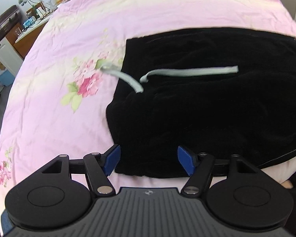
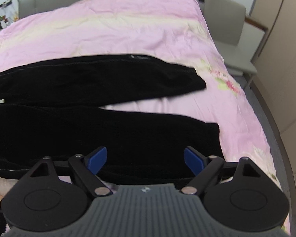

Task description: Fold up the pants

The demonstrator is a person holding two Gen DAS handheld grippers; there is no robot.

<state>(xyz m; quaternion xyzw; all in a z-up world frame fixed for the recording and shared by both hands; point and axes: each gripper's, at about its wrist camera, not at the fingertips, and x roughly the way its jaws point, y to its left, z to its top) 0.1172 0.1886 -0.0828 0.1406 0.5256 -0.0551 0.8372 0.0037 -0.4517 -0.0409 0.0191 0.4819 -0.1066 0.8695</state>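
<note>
Across the pink floral bedcover (image 1: 55,39), the black fleece pants (image 1: 217,108) are lying sideways, both wide-jawed, empty grippers, left gripper (image 1: 149,161) and right gripper (image 2: 146,161), hovering at their near edge.

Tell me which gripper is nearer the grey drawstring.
Left. The left gripper sits at the waist end by the drawstring; the right gripper is over the leg end.

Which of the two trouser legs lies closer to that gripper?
The lower leg, whose hem ends just beyond the right gripper. The other leg lies further up the bed, angled away.

Soft even daylight, slight motion blur, strong fisheye bending at edges
</note>
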